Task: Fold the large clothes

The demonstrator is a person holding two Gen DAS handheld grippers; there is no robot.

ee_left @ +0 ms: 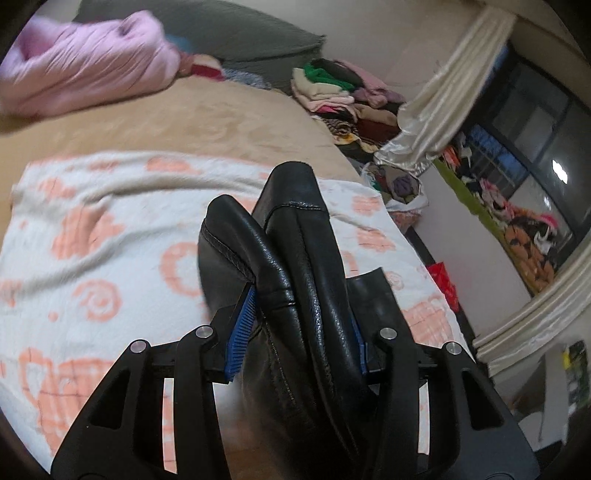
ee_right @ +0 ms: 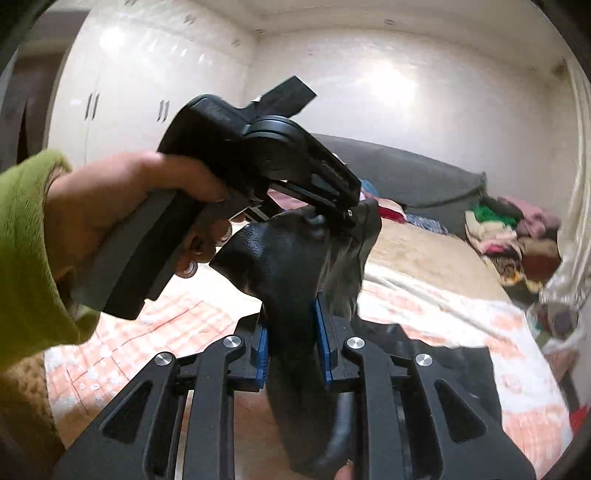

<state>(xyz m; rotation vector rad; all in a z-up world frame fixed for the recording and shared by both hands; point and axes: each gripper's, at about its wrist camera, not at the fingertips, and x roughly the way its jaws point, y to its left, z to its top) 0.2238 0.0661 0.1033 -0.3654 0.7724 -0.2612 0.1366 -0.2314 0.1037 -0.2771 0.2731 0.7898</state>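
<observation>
A wide bed with a tan cover fills most of both views. Across its near half lies a white blanket printed with peach shapes, reaching to the bed's right edge. At the bed's far left corner sits a rumpled pink garment, and behind it a grey headboard runs along the far edge. Off the far right corner stands a stack of folded clothes, with a cream curtain hanging just beside it by a dark window.

The black leather garment is held up above the blanket, over the bed's near half, gathered into thick folds. The left gripper is clamped on a bunch of it, the blue pads pressing the leather from both sides with the jaws part closed around the thick fold. The right gripper grips another bunch of the same garment, its 2 blue pads tight on the leather at a narrow gap. In the right wrist view, a hand in a green sleeve holds the left gripper's handle, above and just beyond the right one, with the leather stretched between both.
</observation>
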